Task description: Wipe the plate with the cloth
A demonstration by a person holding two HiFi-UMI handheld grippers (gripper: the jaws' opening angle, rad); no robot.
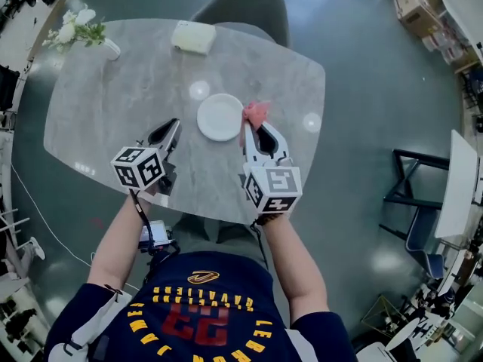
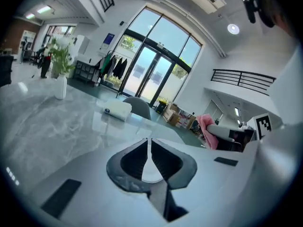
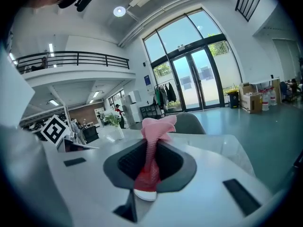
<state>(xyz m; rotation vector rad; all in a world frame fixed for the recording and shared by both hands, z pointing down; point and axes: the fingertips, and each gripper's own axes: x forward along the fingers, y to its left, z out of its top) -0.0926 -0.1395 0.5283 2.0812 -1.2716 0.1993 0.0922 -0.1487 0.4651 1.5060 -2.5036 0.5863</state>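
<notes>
Table [image 1: 98, 119]: pale marbled top with rounded corners, bearing everything listed below.

Plate [image 1: 220, 117]: small, round and white. It is lying flat near the table's middle, between the tips of the two grippers and closer to the right one. Its face is showing bare.

Cloth [image 1: 255, 113]: pink and bunched. It is sticking out past the right gripper's tips, just beside the plate's right rim. It is possibly brushing that rim, though the head view is too coarse to settle it.

Right gripper [image 1: 253, 129]: its jaws are clamping the cloth [image 3: 154, 126], which is running up between them and fanning out above the tips [image 3: 152, 148]. It is pointing away from the person, alongside the plate.

Left gripper [image 1: 173, 124]: its jaws are pressing together with nothing between them [image 2: 149, 143]. It is hanging over bare tabletop to the left of the plate, apart from it. The pink cloth [image 2: 207, 129] is showing off to its right.

Vase of flowers [image 1: 79, 32]: white blooms and green leaves, standing at the far left corner, well apart from the plate.

White packet [image 1: 193, 37]: lying near the far edge; it is also showing in the left gripper view [image 2: 117, 109].

Chair [image 1: 245, 6]: grey, standing behind the table's far side.
</notes>
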